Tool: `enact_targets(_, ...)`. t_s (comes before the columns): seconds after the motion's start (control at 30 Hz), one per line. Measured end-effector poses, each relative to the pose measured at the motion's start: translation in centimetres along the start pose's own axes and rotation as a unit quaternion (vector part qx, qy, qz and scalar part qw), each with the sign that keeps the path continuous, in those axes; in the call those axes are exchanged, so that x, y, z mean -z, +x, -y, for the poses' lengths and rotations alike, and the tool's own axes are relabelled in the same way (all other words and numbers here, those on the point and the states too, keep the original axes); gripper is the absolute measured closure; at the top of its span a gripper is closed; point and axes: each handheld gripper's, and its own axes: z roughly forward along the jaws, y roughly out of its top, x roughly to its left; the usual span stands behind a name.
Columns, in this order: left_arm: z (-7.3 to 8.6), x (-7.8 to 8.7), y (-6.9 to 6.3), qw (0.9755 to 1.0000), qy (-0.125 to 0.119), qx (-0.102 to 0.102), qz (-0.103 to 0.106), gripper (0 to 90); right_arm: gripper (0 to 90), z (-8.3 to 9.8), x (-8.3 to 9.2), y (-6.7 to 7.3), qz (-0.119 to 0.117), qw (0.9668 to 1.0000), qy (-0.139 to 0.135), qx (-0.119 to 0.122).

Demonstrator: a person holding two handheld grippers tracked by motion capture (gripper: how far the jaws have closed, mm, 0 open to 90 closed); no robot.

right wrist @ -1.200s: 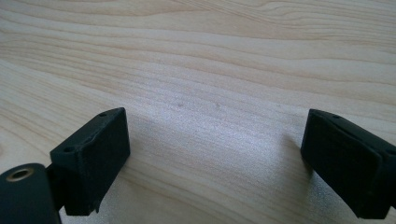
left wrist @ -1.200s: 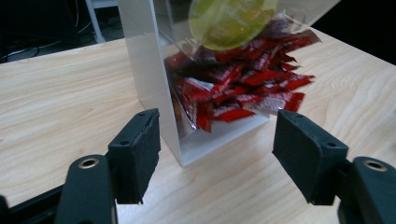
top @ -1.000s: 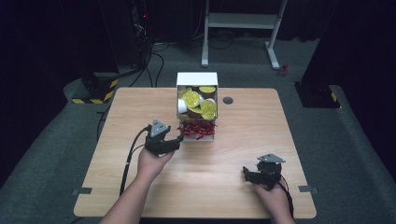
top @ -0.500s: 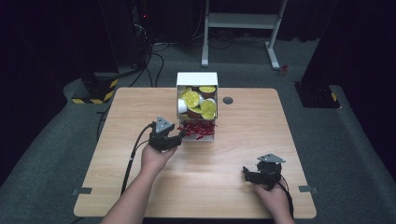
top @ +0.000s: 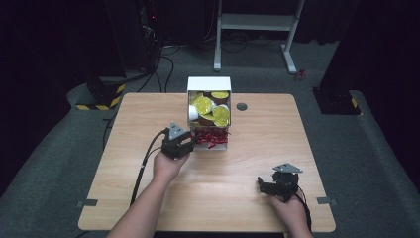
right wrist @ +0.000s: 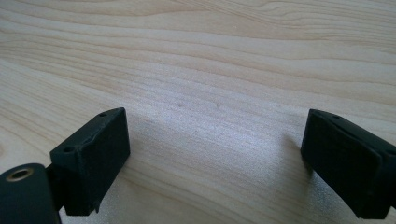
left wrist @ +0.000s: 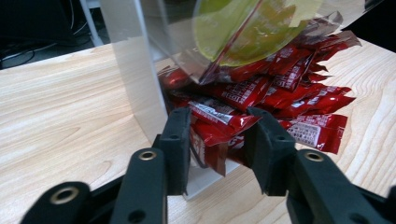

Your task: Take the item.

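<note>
A white and clear box [top: 208,85] stands at the table's far middle, with yellow-lidded cups [top: 203,105] above and red snack packets [top: 212,139] spilling from its open bottom. My left gripper [top: 191,142] reaches into that opening from the left. In the left gripper view its jaws have just been closing, and the left gripper [left wrist: 219,135] now pinches a red packet [left wrist: 219,127] between both pads, beside the box's clear wall [left wrist: 140,84]. My right gripper [top: 265,185] rests on the table at the near right, and in its own view the right gripper [right wrist: 215,158] is open over bare wood.
The wooden table [top: 257,144] has a small dark round cap [top: 241,106] just right of the box. A white metal stand [top: 257,22] and cables lie on the floor behind the table. The left gripper's cable [top: 143,168] trails along the forearm.
The left gripper has edged right and forward toward the box's opening. The right hand and its gripper have stayed where they were.
</note>
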Motion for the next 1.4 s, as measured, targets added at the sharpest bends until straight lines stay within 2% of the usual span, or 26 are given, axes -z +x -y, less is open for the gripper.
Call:
enact_targets(0.27, -0.2, 0.1, -0.3, 0.9999, 0.002, -0.009, -0.004, 69.7, 8.1, 0.0, 0.0, 0.0, 0.000, 1.0000, 0.000, 0.000)
enact_targets(0.4, 0.1, 0.7, -0.1, 1.0000, -0.007, -0.001, -0.001, 71.3, 8.1, 0.0, 0.0, 0.0, -0.001, 1.0000, 0.000, 0.002)
enact_targets(0.57, 0.3, 1.3, -0.1, 0.9999, -0.014, -0.003, -0.002, 73.5, 8.1, 0.0, 0.0, 0.0, -0.002, 1.0000, -0.001, 0.006)
enact_targets(0.7, 0.3, 1.7, -0.3, 0.9997, -0.023, 0.004, -0.005, 75.2, 8.1, 0.0, 0.0, 0.0, -0.002, 1.0000, -0.001, 0.006)
enact_targets(0.77, 0.3, 1.6, -0.5, 0.9998, -0.021, -0.001, -0.006, 72.2, 8.1, 0.0, 0.0, 0.0, -0.002, 1.0000, -0.001, 0.006)
enact_targets(0.83, 0.2, 1.5, -0.6, 0.9998, -0.019, -0.003, -0.007, 60.5, 8.1, 0.0, 0.0, 0.0, -0.002, 1.0000, -0.001, 0.006)
enact_targets(0.87, 0.2, 1.5, -0.7, 0.9997, -0.019, -0.004, -0.011, 60.5, 8.1, 0.0, 0.0, 0.0, -0.002, 1.0000, -0.001, 0.006)
enact_targets(0.93, 0.0, 1.1, -1.1, 0.9995, -0.021, -0.014, -0.020, 49.7, 8.2, 0.0, 0.0, 0.0, -0.002, 1.0000, -0.001, 0.006)
enact_targets(1.0, 0.0, 1.0, -1.1, 0.9995, -0.023, -0.011, -0.019, 48.8, 8.2, 0.0, 0.0, 0.0, -0.002, 1.0000, -0.001, 0.006)
enact_targets(1.17, 0.0, 0.5, -0.8, 0.9997, -0.014, -0.004, -0.017, 63.5, 8.2, 0.0, 0.0, 0.0, -0.002, 1.0000, -0.001, 0.007)
enact_targets(1.4, 0.1, 0.8, -0.7, 0.9996, -0.017, -0.009, -0.023, 75.0, 8.1, 0.0, 0.0, 0.0, -0.002, 1.0000, -0.001, 0.007)
